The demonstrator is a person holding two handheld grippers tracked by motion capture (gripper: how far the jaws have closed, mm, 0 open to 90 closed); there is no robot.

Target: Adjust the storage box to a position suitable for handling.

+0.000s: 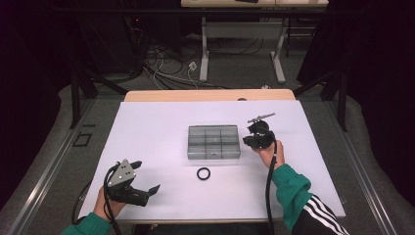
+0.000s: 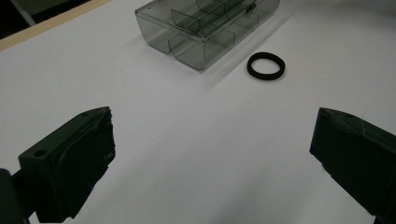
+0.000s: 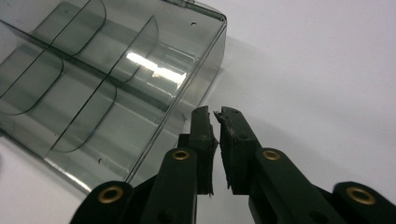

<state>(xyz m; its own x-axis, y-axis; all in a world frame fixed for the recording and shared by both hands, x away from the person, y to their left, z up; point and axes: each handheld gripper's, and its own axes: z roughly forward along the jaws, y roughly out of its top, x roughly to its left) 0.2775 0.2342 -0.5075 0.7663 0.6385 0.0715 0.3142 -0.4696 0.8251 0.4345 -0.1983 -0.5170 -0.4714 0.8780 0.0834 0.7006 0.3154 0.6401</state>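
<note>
- Storage box [image 1: 214, 142]: clear grey plastic with inner dividers, lying flat near the middle of the white table [image 1: 161, 127]. Its compartments look empty in the right gripper view.
- Black ring [image 1: 203, 173]: flat on the table just in front of the box, on the person's side, apart from it and from both grippers.
- Right gripper [image 1: 254, 138]: held at the box's right-hand side, tips right by the box's wall. Jaws almost together, only a thin slit between the pads and nothing caught in it; whether the tips touch the wall cannot be told.
- Left gripper [image 1: 145, 183]: well away from the box, toward the near left corner of the table. Jaws spread wide apart, nothing between them.
</note>
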